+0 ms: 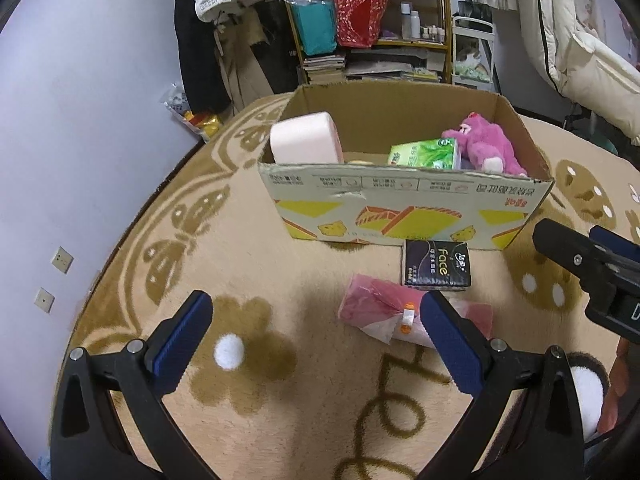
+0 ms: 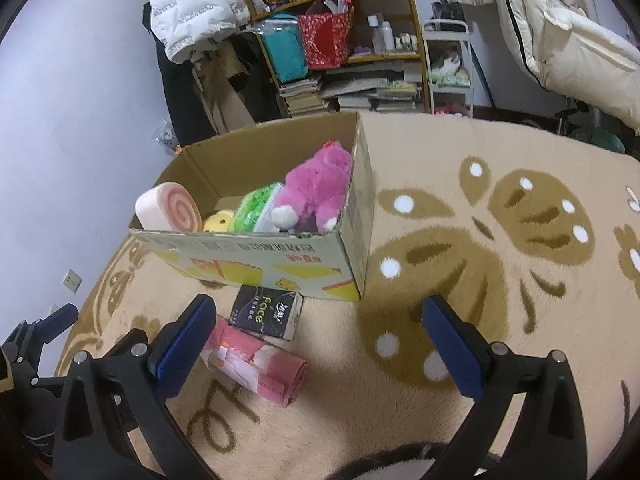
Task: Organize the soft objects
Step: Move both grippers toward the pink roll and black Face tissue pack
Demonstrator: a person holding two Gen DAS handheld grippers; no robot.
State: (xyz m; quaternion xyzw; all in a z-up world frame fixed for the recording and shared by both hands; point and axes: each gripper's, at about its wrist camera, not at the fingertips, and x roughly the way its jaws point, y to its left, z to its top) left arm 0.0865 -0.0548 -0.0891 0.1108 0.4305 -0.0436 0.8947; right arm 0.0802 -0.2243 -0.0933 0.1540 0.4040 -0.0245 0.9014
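An open cardboard box (image 1: pixel 400 208) (image 2: pixel 280 256) stands on the beige rug. Inside it lie a pink plush bear (image 1: pixel 488 144) (image 2: pixel 320 188), a green tissue pack (image 1: pixel 424 154) (image 2: pixel 256 208), a pink swirl roll cushion (image 1: pixel 306 140) (image 2: pixel 172 208) and a yellow plush (image 2: pixel 218 222). In front of the box lie a black "face" tissue pack (image 1: pixel 437 265) (image 2: pixel 266 312) and a pink plastic roll (image 1: pixel 384 312) (image 2: pixel 256 364). My left gripper (image 1: pixel 316 336) is open, low over the rug, left of the pink roll. My right gripper (image 2: pixel 320 340) is open above the rug, the pink roll beside its left finger.
A shelf (image 1: pixel 372 24) (image 2: pixel 340 40) with bags, bottles and books stands behind the box. A white jacket (image 2: pixel 192 8) hangs at left, bedding (image 2: pixel 568 40) at right. Lilac wall (image 1: pixel 80 120) borders the rug's left side. The right gripper (image 1: pixel 592 272) shows at the left wrist view's right edge.
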